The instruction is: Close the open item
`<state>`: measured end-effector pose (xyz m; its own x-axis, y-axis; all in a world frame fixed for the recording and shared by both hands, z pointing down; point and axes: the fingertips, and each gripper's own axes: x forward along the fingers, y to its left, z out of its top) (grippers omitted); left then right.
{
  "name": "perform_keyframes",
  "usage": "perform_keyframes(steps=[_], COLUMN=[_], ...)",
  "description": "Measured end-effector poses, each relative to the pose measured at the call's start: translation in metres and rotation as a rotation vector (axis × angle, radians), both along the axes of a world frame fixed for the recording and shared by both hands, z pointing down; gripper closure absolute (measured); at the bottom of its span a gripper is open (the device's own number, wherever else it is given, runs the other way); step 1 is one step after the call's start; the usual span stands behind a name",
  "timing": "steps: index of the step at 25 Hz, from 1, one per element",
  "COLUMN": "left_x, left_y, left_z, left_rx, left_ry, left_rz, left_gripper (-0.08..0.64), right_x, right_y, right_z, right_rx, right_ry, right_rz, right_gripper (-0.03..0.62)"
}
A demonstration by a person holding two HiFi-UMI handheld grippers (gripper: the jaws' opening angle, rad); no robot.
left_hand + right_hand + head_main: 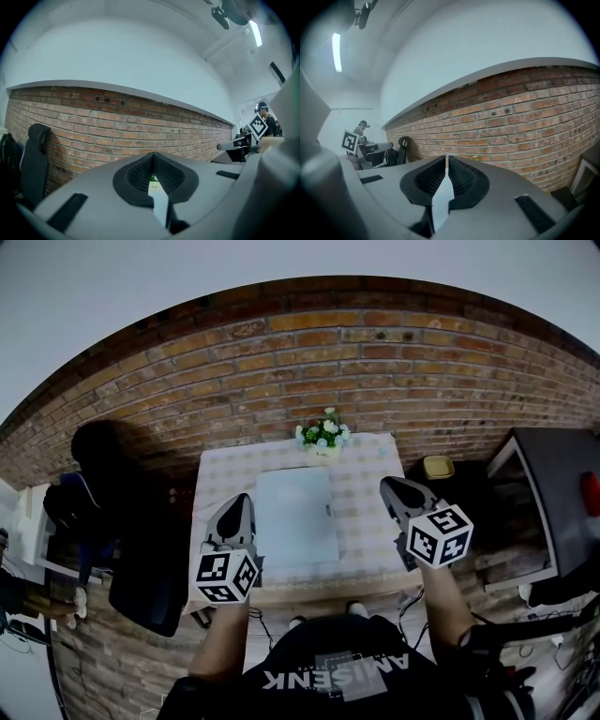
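A flat light-blue case (297,517) lies on the checkered tablecloth (366,512) in the head view, its lid down flat and a small catch on its right edge. My left gripper (242,500) hovers just left of the case, above the table's front left part. My right gripper (386,484) hangs to the right of it, over the cloth's right edge. Both point toward the brick wall. In the left gripper view the left gripper (153,157) has its jaws together with nothing between them. The right gripper (446,158) is likewise shut and empty in its own view.
A small pot of white flowers (322,437) stands at the table's back edge. A black office chair (122,521) is to the left. A yellowish container (437,466) and a dark cabinet (553,502) are to the right. Another person (360,129) stands far off.
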<state>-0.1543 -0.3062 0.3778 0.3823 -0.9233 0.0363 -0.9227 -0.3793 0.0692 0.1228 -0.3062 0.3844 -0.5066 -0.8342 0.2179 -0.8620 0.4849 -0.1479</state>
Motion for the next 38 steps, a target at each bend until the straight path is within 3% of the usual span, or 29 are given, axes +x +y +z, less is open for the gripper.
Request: perform_keyframes(steps=[8,15,38], left_x=[0.003,0.003,0.016], left_y=[0.008,0.003,-0.001], left_z=[-0.014,-0.024,-0.019], left_rx=[0.003,0.031,0.019], left_ry=[0.011,0.008,0.040], left_rz=[-0.008,-0.029,-0.018], left_gripper=[0.548,0.548,0.548], right_x=[0.014,0.020,0.016], right_y=[0.008,0.008,-0.007], right_z=[-0.030,-0.045,-0.038], right_rx=[0.147,0.193,0.168], right_ry=[0.063,0.088,0.091], right_rz=[0.084,0.109,0.109], right_gripper=[0.545,0.551,0.552])
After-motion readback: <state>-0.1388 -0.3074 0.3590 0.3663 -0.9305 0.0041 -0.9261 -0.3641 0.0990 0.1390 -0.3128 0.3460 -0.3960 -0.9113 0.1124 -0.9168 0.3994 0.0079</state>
